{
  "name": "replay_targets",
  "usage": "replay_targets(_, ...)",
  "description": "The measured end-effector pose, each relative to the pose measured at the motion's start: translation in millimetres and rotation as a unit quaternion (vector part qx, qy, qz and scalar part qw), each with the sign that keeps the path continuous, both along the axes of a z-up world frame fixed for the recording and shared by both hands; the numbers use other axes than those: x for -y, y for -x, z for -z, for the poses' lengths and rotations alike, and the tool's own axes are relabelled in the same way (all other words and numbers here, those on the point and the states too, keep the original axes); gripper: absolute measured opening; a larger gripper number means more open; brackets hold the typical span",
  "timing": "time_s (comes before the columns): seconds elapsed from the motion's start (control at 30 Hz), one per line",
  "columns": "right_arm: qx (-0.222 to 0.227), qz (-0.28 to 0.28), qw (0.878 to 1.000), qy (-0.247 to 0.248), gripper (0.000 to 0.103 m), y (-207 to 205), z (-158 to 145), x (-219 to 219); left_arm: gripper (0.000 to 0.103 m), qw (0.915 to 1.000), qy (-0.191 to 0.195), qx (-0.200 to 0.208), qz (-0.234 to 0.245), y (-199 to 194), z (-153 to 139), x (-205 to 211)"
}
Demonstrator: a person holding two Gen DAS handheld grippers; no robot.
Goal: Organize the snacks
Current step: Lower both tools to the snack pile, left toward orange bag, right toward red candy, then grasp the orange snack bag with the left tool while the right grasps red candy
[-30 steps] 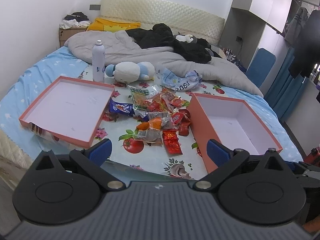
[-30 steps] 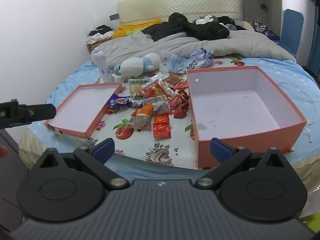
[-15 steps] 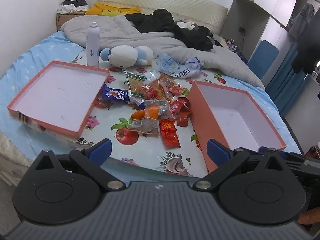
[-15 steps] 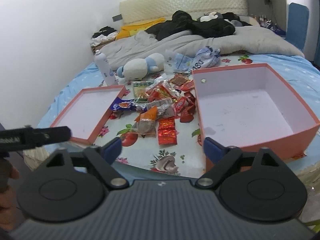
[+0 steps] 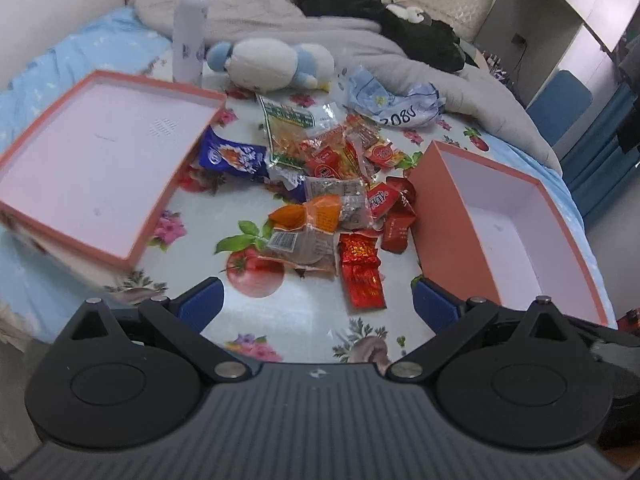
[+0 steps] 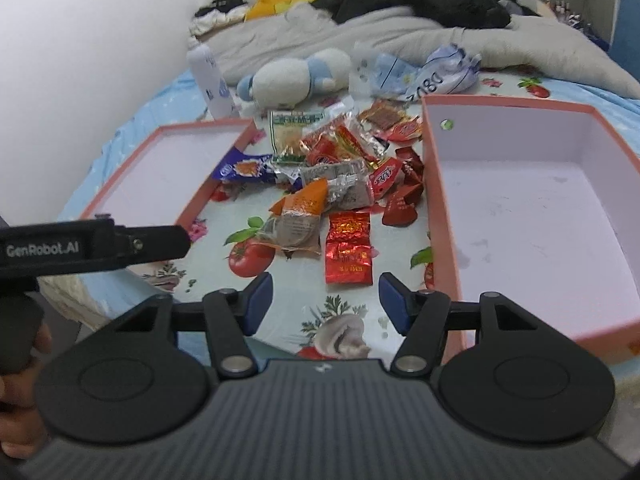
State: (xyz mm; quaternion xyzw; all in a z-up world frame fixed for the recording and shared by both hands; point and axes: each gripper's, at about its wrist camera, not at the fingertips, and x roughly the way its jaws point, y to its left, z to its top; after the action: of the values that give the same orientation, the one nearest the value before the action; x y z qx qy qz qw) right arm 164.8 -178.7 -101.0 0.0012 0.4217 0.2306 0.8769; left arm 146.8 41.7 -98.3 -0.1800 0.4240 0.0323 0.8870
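Note:
A pile of snack packets (image 5: 332, 184) lies on a flowered cloth on the bed, between a shallow pink box lid (image 5: 92, 160) on the left and a deeper pink box (image 5: 512, 224) on the right. A red foil packet (image 5: 362, 276) is nearest to me. My left gripper (image 5: 316, 304) is open and empty, just short of the pile. My right gripper (image 6: 326, 300) is open and empty, with the red foil packet (image 6: 348, 254) just ahead. The pile (image 6: 340, 172), the lid (image 6: 168, 172) and the box (image 6: 532, 208) show in the right wrist view too.
A white bottle (image 5: 188, 36), a plush toy (image 5: 272, 60) and a crumpled blue-white bag (image 5: 392, 100) lie behind the pile. A grey blanket and dark clothes (image 5: 360, 0) are further back. The left gripper's body (image 6: 92, 246) shows at left.
Both grippers have moved forward and down toward the snack pile, which looks larger. The right gripper's fingers have narrowed somewhat. Nothing on the bed has moved.

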Motion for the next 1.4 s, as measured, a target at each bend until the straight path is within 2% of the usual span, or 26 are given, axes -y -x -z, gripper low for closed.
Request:
replay_targets(0.07, -0.01, -0.003, 1.0, 0.006, 0.053, -15, 6, -5, 0.101, 0.9998, 0.018, -0.002, 0.004, -16, 6, -4)
replay_targets(0.23, -0.021, -0.018, 0.999, 0.019, 0.053, -47, 22, -21, 0.101, 0.9996, 0.009, -0.012, 0.026, -63, 24, -5)
replay_targets(0.53, -0.038, -0.03, 0.998, 0.039, 0.053, -98, 61, -48, 0.101, 0.9967, 0.007, -0.062, 0.051, -135, 83, -15)
replay_targets(0.57, -0.044, -0.03, 0.998, 0.042, 0.054, -104, 68, -51, 0.101, 0.9963, 0.009, -0.067, 0.054, -139, 91, -16)
replay_targets(0.63, -0.057, -0.02, 0.997, 0.056, 0.061, -113, 81, -54, 0.101, 0.9955, 0.008, -0.077, 0.055, -149, 104, -17)
replay_targets(0.83, -0.072, -0.023, 0.995, 0.071, 0.061, -131, 110, -62, 0.101, 0.9936, 0.0, -0.087, 0.071, -174, 132, -18)
replay_targets(0.97, -0.079, -0.008, 0.993, 0.086, 0.061, -143, 120, -64, 0.101, 0.9902, -0.035, -0.096, 0.096, -183, 145, -11)
replay_targets(1.07, -0.074, -0.012, 0.993, 0.094, 0.06, -146, 123, -65, 0.094, 0.9888, -0.035, -0.11, 0.094, -185, 153, -9)
replay_targets(1.17, -0.068, -0.016, 0.993, 0.097, 0.06, -146, 125, -67, 0.09, 0.9899, -0.044, -0.104, 0.086, -183, 156, -9)
replay_targets(1.23, -0.061, -0.02, 0.993, 0.1, 0.051, -144, 126, -70, 0.084, 0.9903, -0.051, -0.094, 0.088, -182, 156, -8)
replay_targets(1.37, -0.058, -0.018, 0.994, 0.094, 0.043, -144, 124, -69, 0.076, 0.991, -0.052, -0.081, 0.093, -181, 154, -9)
replay_targets(1.4, -0.059, -0.018, 0.994, 0.093, 0.034, -144, 123, -68, 0.074, 0.9915, -0.048, -0.079, 0.092, -181, 153, -10)
